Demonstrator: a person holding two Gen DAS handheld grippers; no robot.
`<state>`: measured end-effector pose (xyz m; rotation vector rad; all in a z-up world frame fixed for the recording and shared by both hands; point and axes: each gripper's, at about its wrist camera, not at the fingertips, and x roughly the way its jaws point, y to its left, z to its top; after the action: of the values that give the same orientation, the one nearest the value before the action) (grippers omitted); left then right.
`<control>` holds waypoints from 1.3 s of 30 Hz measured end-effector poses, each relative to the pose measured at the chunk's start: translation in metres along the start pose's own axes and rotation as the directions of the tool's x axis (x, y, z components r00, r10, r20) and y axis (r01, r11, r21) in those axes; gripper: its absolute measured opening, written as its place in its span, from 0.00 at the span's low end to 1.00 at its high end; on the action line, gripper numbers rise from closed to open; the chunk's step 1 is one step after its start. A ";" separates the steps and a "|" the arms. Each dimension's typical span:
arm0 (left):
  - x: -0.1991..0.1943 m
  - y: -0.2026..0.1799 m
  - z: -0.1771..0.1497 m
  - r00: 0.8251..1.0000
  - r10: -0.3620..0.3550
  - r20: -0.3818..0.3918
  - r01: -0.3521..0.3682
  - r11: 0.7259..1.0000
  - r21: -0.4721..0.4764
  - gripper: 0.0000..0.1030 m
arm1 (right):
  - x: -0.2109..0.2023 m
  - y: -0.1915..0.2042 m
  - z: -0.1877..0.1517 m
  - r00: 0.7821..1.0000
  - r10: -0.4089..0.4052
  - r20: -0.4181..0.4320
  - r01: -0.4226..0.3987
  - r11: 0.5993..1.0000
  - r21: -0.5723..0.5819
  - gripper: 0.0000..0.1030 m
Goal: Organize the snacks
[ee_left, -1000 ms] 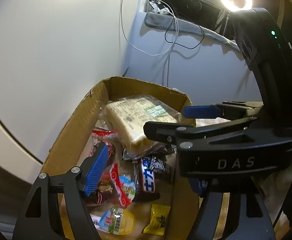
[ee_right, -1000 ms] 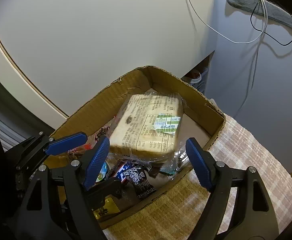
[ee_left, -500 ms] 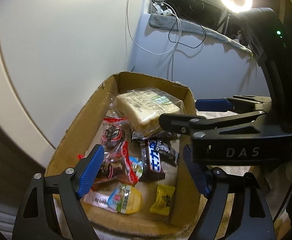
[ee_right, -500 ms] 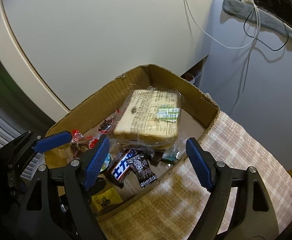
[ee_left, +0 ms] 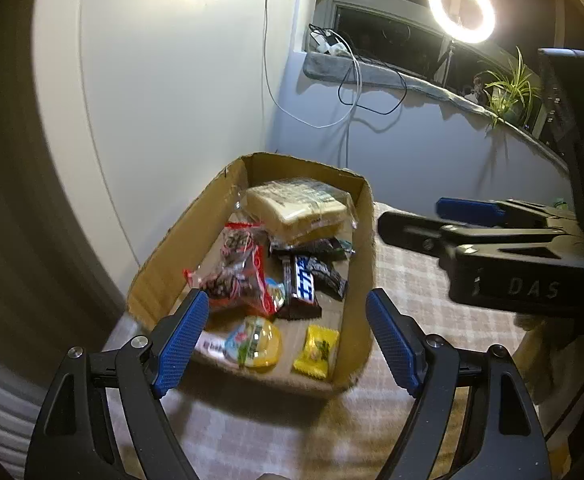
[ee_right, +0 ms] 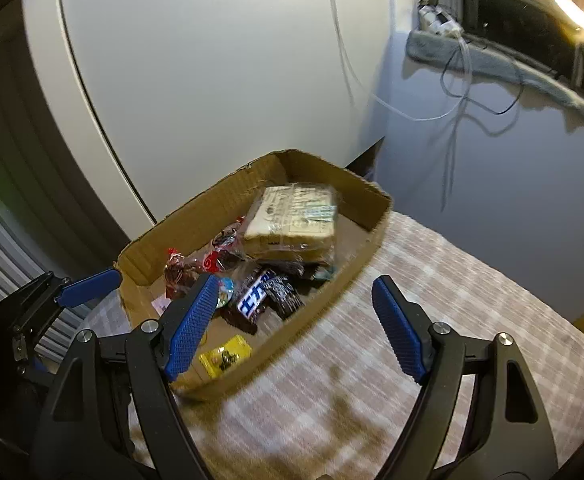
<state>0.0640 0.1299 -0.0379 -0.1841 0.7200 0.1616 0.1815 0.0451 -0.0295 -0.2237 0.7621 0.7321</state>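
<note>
A shallow cardboard box (ee_left: 362, 264) holds the snacks; it also shows in the right wrist view (ee_right: 356, 252). Inside lie a wrapped loaf of bread (ee_left: 296, 208), a red bag of dark snacks (ee_left: 231, 276), a dark chocolate bar (ee_left: 302, 292), a yellow round pack (ee_left: 253, 340) and a small yellow sachet (ee_left: 316, 352). The bread (ee_right: 292, 216) and chocolate bar (ee_right: 255, 294) also show in the right wrist view. My left gripper (ee_left: 287, 344) is open and empty, in front of the box. My right gripper (ee_right: 296, 326) is open and empty, above the box's near right edge.
The box sits on a checked cloth (ee_right: 432, 320) covering the table. A white wall panel (ee_left: 171, 100) stands behind the box. Cables (ee_left: 348, 92) hang from a sill, with a ring light (ee_left: 462, 10) and a plant (ee_left: 508, 92) at the back right.
Both grippers have pulled back and up from the box, so it looks smaller and more of the cloth shows. Both stay open and empty. The snacks have not moved.
</note>
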 end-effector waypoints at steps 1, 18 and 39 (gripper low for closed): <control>-0.002 -0.001 -0.002 1.000 0.001 0.002 -0.001 1.000 -0.001 0.79 | -0.006 0.001 -0.003 1.000 -0.016 0.013 0.016 1.000 -0.003 0.79; -0.041 -0.011 -0.022 0.998 0.050 0.043 -0.048 0.998 -0.031 0.80 | -0.071 0.012 -0.043 0.982 -0.134 0.134 0.136 0.991 -0.005 0.99; -0.051 -0.020 -0.022 0.995 0.074 0.067 -0.073 0.997 -0.017 0.81 | -0.091 0.002 -0.056 0.975 -0.161 0.156 0.160 0.987 0.019 0.99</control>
<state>0.0166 0.1010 -0.0177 -0.1648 0.6583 0.2422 0.1042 -0.0251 -0.0058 -0.2162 0.5887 0.5864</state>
